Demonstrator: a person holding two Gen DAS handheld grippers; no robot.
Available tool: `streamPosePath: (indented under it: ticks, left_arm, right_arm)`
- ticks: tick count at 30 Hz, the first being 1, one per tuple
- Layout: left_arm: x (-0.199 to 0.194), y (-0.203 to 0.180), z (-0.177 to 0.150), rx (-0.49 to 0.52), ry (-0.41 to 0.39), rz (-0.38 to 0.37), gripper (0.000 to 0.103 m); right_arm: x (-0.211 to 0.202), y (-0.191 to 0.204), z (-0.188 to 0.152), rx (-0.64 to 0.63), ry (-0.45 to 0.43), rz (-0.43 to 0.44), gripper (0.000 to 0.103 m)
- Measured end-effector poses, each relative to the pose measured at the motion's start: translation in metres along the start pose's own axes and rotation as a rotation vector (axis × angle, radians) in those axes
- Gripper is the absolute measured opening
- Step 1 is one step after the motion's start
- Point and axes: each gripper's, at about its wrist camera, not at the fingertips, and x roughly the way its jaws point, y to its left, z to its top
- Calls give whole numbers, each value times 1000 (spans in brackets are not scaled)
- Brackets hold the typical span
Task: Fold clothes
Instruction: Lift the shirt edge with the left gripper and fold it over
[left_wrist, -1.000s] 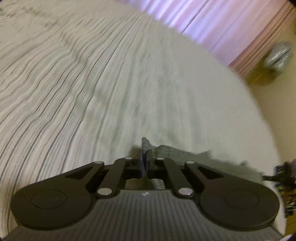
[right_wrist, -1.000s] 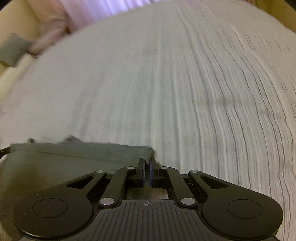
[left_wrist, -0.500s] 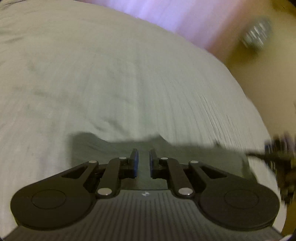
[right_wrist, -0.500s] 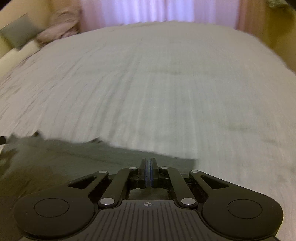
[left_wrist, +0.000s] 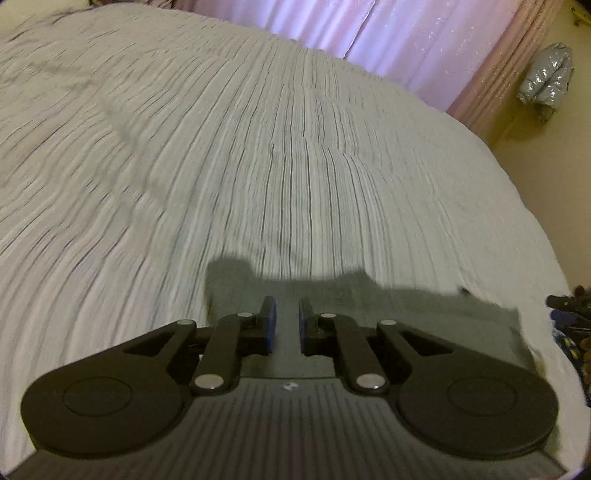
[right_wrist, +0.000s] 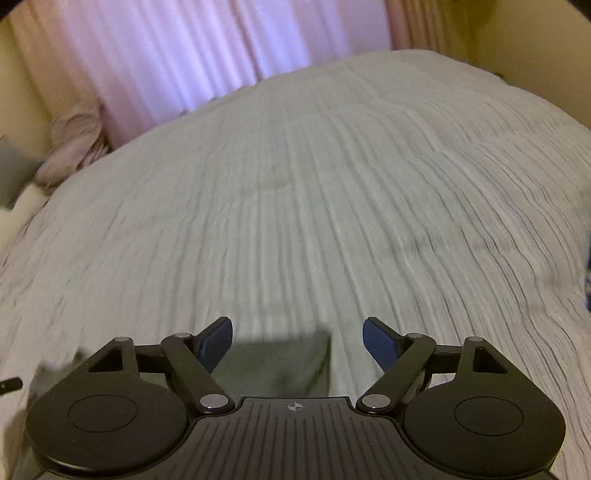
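Broad bed (left_wrist: 258, 155) under a pale ribbed cover, filling both views; pink curtains (left_wrist: 388, 40) beyond its far edge. Dark grey garment (left_wrist: 424, 317) lying flat near the bed's near edge, spread out beneath both tools. Left gripper (left_wrist: 284, 325) poised above the garment, jaws a narrow gap apart, blue pads (left_wrist: 270, 325) clear of the cloth, nothing pinched. Right gripper (right_wrist: 297, 343) over the garment's corner (right_wrist: 280, 365), jaws opening, spread wide, cloth below the gap but not gripped.
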Motion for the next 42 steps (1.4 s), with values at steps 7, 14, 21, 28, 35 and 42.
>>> streamPosePath:
  ticks: [7,14,21,28,35,42]
  left_arm:
    - [-100,28,-67,-217,70,35,18]
    - [-124,45,-131,-596,44,-25,32]
    - [-94,51,-164,-812,-8,-58,7]
    - [-89,57,-153,-632,22,74,4]
    - [-133,31,-117,-431,-1,290,2]
    - [-63,-52,-81,-77,-44,107,5]
  right_arm:
    - [-66,-4,-72,62,130,-14,81]
    - [-116,-43,-124,390,157,-36,81]
    - [-101,-69,-152,760,150,49,30]
    - [-92,-70,-146,596,165,-76,14]
    - [-132,-32,-117,175,77,-263,62]
    - [-95,50,-121,-251,-17,-61,61]
